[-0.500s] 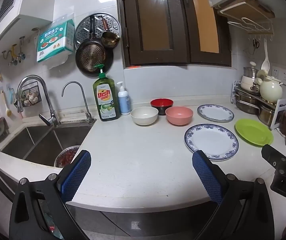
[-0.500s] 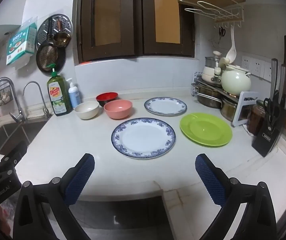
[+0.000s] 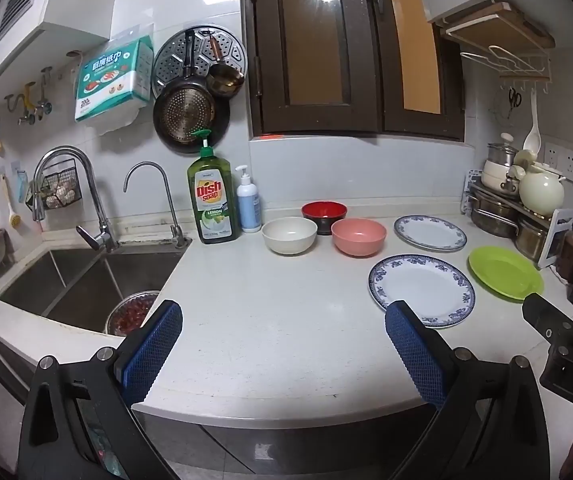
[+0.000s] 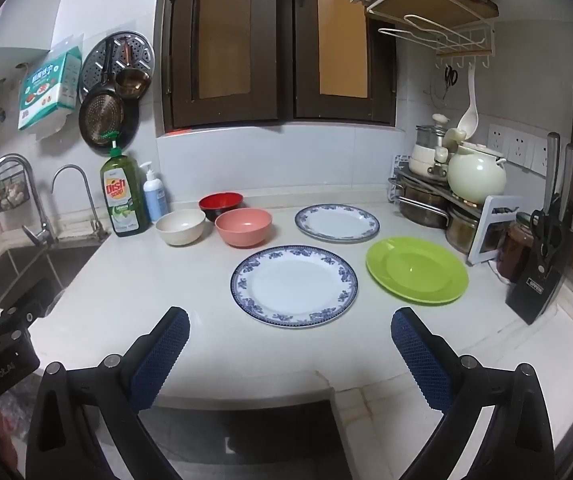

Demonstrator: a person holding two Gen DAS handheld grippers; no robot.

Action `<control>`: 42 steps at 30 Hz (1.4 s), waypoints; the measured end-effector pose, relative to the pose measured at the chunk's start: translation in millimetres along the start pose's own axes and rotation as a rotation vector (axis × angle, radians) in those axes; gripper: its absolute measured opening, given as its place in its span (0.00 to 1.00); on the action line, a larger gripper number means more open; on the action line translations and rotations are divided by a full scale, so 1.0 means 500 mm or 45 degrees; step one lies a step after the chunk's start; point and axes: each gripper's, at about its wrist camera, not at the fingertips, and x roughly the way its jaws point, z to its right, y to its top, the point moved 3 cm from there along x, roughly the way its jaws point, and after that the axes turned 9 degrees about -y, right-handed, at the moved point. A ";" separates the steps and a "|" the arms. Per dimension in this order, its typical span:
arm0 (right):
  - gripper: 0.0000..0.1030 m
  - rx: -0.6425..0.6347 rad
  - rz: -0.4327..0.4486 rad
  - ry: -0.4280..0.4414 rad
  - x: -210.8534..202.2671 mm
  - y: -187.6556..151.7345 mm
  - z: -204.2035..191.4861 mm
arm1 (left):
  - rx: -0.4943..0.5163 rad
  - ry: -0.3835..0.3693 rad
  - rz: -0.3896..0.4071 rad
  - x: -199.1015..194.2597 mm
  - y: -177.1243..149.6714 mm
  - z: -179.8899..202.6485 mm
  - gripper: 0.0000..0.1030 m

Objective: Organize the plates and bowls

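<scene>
a: three bowls sit in a cluster at the back of the bench (image 4: 134, 280): a cream bowl (image 4: 180, 227), a pink bowl (image 4: 243, 227) just beside it, a red bowl (image 4: 221, 204) behind the two.

b: and the plates?

a: to their right, each apart from the others: a large blue-rimmed plate (image 4: 293, 285) nearest, a smaller blue-rimmed plate (image 4: 337, 223) behind it, a green plate (image 4: 417, 269) near the pot rack (image 4: 426, 200).

b: the tools?

a: the left tool (image 3: 282, 350) and the right tool (image 4: 289, 354) hover off the bench's front edge, jaws wide, nothing between them.

b: so no stacking yet.

a: it looks like the approach step. likely next: the right tool reaches the near plate and takes it by the rim, a thin edge lying flat; the left tool has the bowls closer.
</scene>
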 end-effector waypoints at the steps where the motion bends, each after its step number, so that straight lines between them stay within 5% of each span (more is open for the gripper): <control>1: 0.99 0.003 0.003 -0.001 -0.001 0.000 0.002 | 0.000 -0.002 0.002 0.000 -0.002 0.002 1.00; 42: 0.99 0.002 0.020 -0.013 -0.008 0.011 -0.004 | 0.007 -0.035 -0.010 0.014 0.005 0.001 1.00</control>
